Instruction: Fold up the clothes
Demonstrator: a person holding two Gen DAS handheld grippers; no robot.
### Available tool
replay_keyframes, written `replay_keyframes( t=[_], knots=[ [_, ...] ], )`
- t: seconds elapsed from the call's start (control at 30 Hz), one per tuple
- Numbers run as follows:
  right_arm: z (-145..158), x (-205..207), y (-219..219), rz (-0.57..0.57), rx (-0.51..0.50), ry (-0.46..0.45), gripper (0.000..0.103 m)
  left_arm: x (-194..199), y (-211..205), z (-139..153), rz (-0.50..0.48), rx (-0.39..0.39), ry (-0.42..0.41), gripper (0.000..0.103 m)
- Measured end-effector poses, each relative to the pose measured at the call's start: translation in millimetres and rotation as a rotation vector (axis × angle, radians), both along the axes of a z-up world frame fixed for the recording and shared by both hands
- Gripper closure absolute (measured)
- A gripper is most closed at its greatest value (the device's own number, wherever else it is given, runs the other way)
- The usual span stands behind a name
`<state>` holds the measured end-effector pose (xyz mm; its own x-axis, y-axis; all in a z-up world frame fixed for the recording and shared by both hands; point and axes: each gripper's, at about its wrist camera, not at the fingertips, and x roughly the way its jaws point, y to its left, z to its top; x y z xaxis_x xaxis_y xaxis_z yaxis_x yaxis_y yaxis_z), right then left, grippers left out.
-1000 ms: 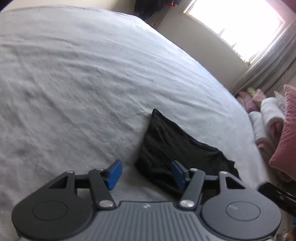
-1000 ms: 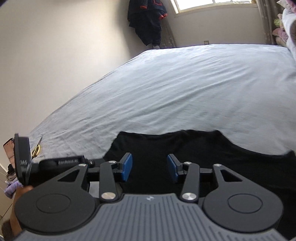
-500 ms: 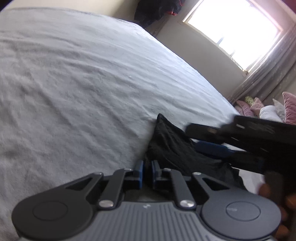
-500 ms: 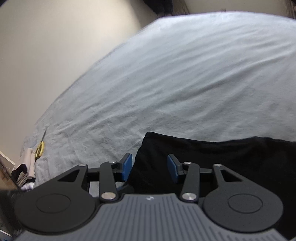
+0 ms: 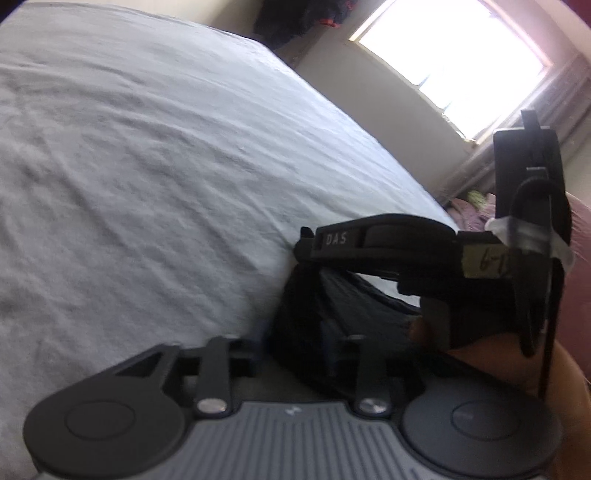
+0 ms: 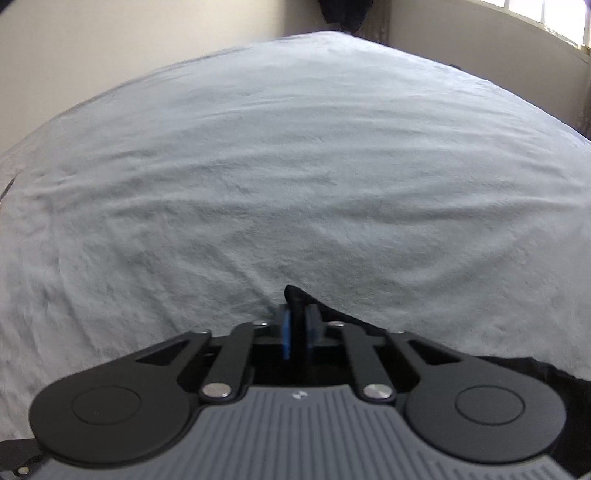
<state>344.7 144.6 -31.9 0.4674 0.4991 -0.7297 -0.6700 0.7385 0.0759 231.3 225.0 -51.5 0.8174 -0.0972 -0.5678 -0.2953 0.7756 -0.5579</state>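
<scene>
A black garment [image 5: 325, 306] lies on the white bed sheet [image 5: 147, 166]. In the left wrist view my left gripper [image 5: 293, 345] has its fingers apart, with the black cloth bunched between them. The frame is blurred, so I cannot tell whether they press it. My right gripper [image 5: 306, 243] reaches in from the right, just beyond the left one, over the garment's corner. In the right wrist view my right gripper [image 6: 298, 325] is shut on a corner of the black garment [image 6: 295, 295], which pokes up between the blue pads [image 6: 285, 332].
A bright window [image 5: 454, 55] and curtain [image 5: 546, 110] are at the far right. Dark clothes [image 5: 291, 18] hang on the wall past the bed. Pink pillows [image 5: 469, 206] lie by the bed's right side. The sheet [image 6: 295, 166] stretches wide ahead of both grippers.
My right gripper has closed on the garment's corner after being open. My left gripper's fingers were nearly together half a second ago and now stand apart with cloth between them. The right tool moved closer.
</scene>
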Motion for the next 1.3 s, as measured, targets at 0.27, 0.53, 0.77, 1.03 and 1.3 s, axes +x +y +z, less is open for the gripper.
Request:
replay_keyframes(
  t=[0.27,0.53,0.77,1.03,1.3],
  knots=[
    [13,16,-68,-0.069,0.326,0.128,0.099,2,-13,2,-0.018,0.053,-0.026,0.043],
    [21,18,-111,-0.137,0.458,0.18,0.099,-5,-21,8,-0.02,0.114,-0.094,0.099],
    [31,12,-155,-0.201,0.539,0.151,0.099,-24,-44,36,-0.157,0.189,-0.32,0.099],
    [47,-2,-207,-0.246,0.564,0.093,0.099,-22,-85,41,-0.397,0.25,-0.393,0.099],
    [24,-15,-245,-0.305,0.513,0.101,0.099,-12,-117,29,-0.586,0.321,-0.361,0.099]
  ],
)
